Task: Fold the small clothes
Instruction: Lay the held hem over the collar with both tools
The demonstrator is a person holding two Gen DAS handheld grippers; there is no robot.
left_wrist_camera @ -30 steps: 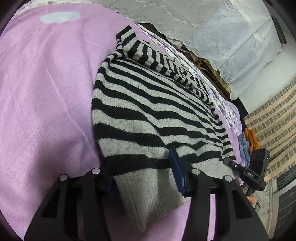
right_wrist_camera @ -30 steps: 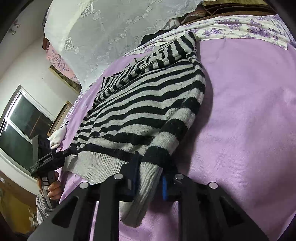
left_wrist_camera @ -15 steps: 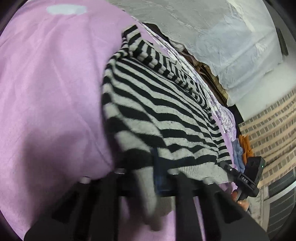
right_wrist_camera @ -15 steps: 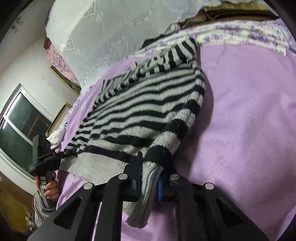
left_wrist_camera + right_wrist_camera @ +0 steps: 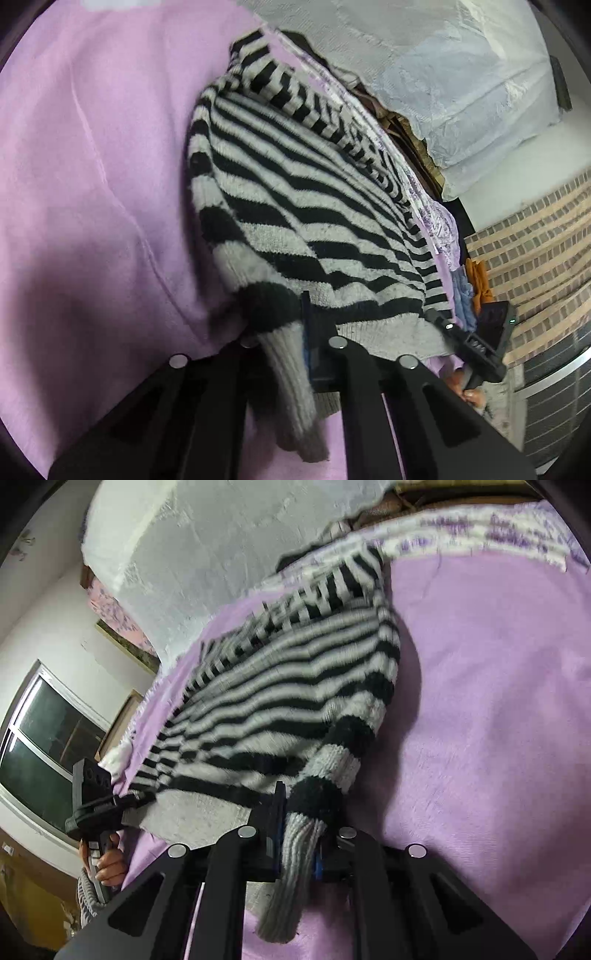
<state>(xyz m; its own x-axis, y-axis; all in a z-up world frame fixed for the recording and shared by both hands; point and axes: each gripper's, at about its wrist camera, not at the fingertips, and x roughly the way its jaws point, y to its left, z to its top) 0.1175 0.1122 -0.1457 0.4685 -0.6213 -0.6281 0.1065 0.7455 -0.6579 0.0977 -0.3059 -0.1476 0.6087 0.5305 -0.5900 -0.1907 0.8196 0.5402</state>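
A black-and-grey striped knit sweater lies on a purple bedspread, with its collar at the far end. My left gripper is shut on the sweater's left corner, where the grey ribbed cuff hangs down between the black fingers. In the right wrist view the same sweater stretches away, and my right gripper is shut on its other ribbed cuff. Each gripper shows in the other's view: the right gripper at the hem's far end, the left gripper held by a hand.
A white lace cover drapes over the headboard end, beside a floral sheet. A brick-patterned wall and folded coloured clothes sit at the right. A dark window is at the left of the right wrist view.
The left gripper has closed from open onto the sweater's corner and lifted it a little, bunching the knit. The right gripper has kept its grip, and its corner has risen slightly.
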